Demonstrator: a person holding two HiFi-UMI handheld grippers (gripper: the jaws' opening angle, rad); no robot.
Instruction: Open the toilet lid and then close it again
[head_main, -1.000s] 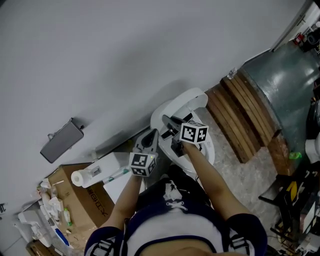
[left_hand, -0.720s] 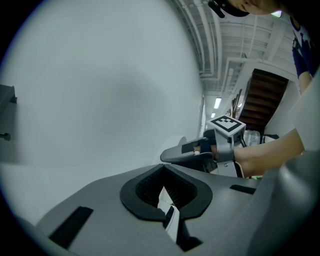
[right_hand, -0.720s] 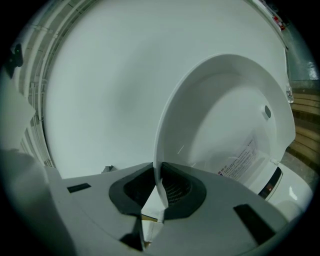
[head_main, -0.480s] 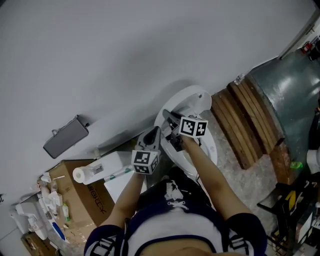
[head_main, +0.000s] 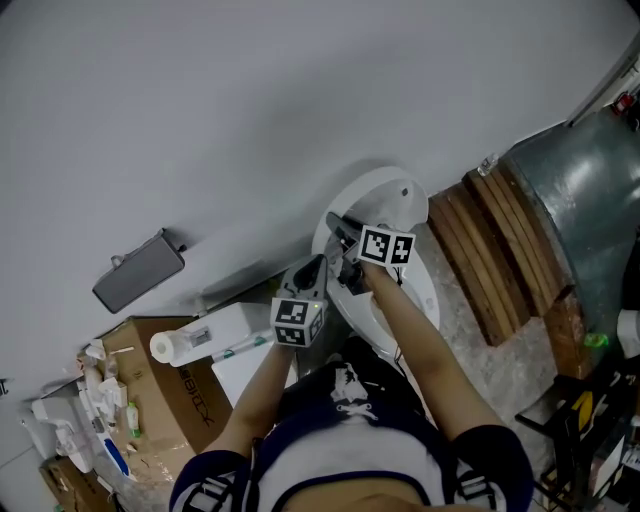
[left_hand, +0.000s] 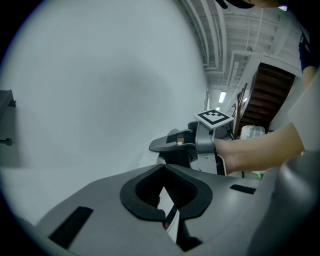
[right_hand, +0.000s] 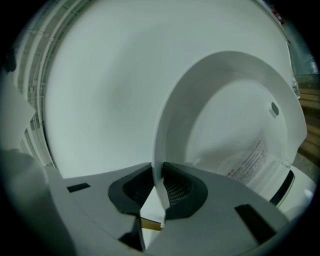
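- Against the wall (head_main: 200, 100), the lid (head_main: 385, 195) stands raised, nearly upright.
- At the lid's near edge, the right gripper (head_main: 338, 226) grips the thin rim, its jaws narrow and pressed on both faces.
- Just beside it, the left gripper (head_main: 308, 272) hangs clear of the lid, jaws closed together with nothing between them.
- Farther left sit a box (head_main: 150, 395) and a paper roll (head_main: 162, 349); planks (head_main: 490, 255) lie to the right.

Plain pale grey wall (head_main: 250, 100), grey rectangular metal box (head_main: 138, 270) mounted low on it. Speckled stone floor (head_main: 500, 375). Brown wooden planks (head_main: 495, 255) stacked beside dark rounded metal tank (head_main: 580, 180). Cluttered open brown cardboard box (head_main: 165, 400) at left.
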